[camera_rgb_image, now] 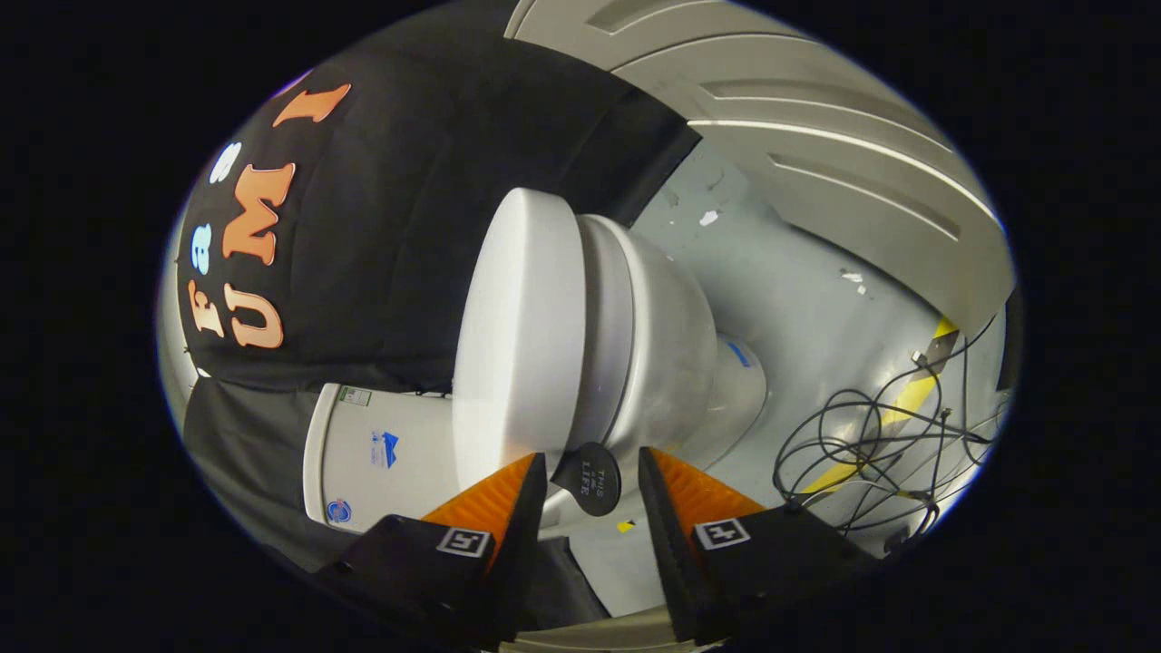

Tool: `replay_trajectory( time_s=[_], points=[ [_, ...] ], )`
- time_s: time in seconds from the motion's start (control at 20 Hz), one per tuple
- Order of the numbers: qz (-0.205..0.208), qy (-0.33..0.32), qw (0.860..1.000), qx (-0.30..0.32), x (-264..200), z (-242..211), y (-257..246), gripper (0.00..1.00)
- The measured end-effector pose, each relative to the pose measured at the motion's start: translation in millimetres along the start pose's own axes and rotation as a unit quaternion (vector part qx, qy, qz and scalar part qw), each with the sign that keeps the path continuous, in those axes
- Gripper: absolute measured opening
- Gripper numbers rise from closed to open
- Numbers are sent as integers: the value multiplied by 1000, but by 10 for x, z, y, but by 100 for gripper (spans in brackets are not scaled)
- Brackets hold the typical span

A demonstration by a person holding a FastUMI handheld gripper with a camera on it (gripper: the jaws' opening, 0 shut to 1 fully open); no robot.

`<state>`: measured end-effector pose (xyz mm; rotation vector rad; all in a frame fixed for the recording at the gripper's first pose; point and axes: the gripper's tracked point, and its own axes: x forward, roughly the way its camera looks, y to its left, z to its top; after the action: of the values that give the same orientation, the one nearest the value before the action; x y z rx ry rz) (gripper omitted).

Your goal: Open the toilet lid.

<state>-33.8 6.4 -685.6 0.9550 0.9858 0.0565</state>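
Observation:
The camera is rolled sideways, so the white toilet looks tipped over. Its lid lies shut on the seat and bowl, and the white tank stands behind against the black cloth. A round black pull tab sticks out from the lid's front edge. My gripper is open, one finger on each side of that tab. A small gap shows on both sides, so neither finger presses on it.
A tangle of dark cables lies on the grey floor beside the bowl, across a yellow tape stripe. A grey ribbed panel rises beyond the floor. Black cloth hangs behind the toilet.

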Motion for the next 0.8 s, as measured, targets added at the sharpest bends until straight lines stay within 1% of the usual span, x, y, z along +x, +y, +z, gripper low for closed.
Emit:
replay_trajectory(
  time_s=[0.1,0.15,0.2,0.25,0.3,0.35,0.4,0.45,0.5,0.6,0.8],
  points=[
    [10,9,1000,10,36,-40,-3,58],
    [13,13,1000,13,52,-64,-3,58],
    [20,19,999,20,41,-55,-2,49],
    [22,8,999,36,58,3,-6,41],
    [28,12,999,42,64,-36,-2,32],
    [38,5,998,56,-19,27,4,31],
    [50,8,996,71,28,4,36,23],
    [57,7,994,91,20,6,70,18],
    [53,9,994,97,12,-12,57,8],
    [37,0,995,88,21,9,72,8],
    [-10,-7,998,57,-16,52,143,8]
  ],
)
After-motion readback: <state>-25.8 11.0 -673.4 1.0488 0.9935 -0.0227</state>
